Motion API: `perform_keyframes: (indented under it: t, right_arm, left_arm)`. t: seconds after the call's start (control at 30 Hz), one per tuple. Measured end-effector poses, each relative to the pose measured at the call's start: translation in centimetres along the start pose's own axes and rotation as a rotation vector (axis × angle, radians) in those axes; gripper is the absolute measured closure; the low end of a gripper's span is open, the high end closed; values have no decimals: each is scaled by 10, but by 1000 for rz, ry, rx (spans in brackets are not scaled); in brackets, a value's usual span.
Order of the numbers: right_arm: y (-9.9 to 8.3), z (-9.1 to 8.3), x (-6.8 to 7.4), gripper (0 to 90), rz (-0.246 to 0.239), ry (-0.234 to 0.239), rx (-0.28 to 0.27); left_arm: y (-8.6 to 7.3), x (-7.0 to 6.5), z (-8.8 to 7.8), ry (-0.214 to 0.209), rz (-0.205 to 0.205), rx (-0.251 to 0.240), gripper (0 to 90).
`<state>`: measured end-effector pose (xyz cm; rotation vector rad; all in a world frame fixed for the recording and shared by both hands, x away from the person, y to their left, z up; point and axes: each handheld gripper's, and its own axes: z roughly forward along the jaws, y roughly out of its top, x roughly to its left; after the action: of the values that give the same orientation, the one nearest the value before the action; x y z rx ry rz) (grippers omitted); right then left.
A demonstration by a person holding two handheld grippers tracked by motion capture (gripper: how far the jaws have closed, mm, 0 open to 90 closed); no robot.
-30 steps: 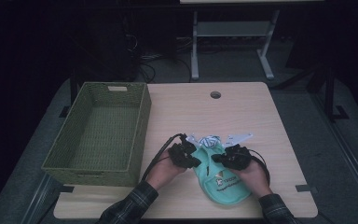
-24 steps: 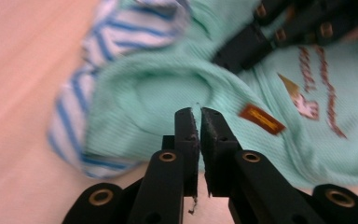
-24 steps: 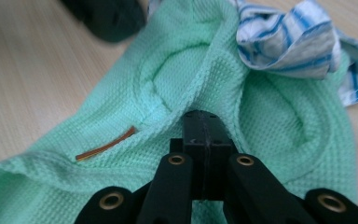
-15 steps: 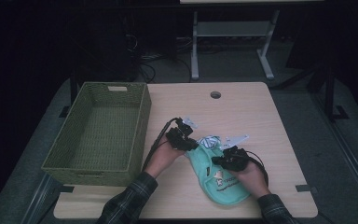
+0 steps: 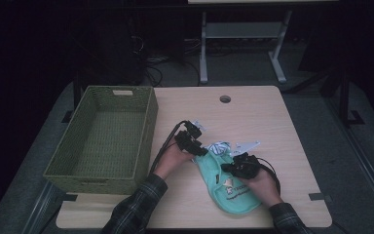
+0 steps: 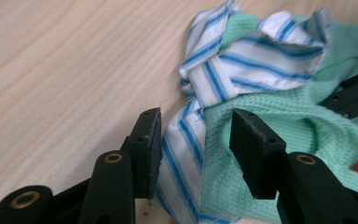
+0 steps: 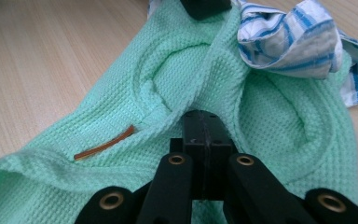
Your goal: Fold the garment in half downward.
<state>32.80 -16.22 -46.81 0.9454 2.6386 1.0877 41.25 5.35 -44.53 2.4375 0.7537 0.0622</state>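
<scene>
Since the earlier frame our left gripper (image 5: 195, 139) has slid toward the upper left, its jaws just opening halfway and gripping nothing, so we judge that edge released. In our left gripper view the striped cloth (image 6: 186, 154) lies loose between them; our right gripper view shows the right gripper (image 7: 204, 128) pinching the green cloth (image 7: 121, 107) at centre frame.

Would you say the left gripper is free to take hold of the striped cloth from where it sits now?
Probably yes: the left gripper has just been opening, and the striped cloth lies between its fingers with nothing in front. The green cloth overlaps it and may get pinched too.
</scene>
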Motion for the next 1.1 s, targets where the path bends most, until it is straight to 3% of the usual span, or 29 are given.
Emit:
perform_keyframes:
  t: [0.3, 0.5, 0.67, 0.8, 0.87, 1.1]
  right_arm:
    - [0, 0, 0, 900, -4, -4, -1]
    - [0, 0, 0, 900, -4, -5, -1]
    - [0, 0, 1, 900, -4, -8, 0]
    - [0, 0, 0, 900, -5, -3, 1]
    - [1, 1, -1, 900, -3, -3, 3]
    - [5, 4, -5, 900, -12, -7, 0]
  left_arm:
    - [-5, -4, 6, -2, 17, 5, 559]
    - [-7, -4, 6, -49, 5, -4, 778]
    - [-7, -5, 4, -40, -3, -8, 833]
    - [-6, -6, -5, -48, -12, -38, 840]
    - [-5, -6, -15, -50, 5, -49, 841]
    - [0, -15, -36, -74, -24, -125, 844]
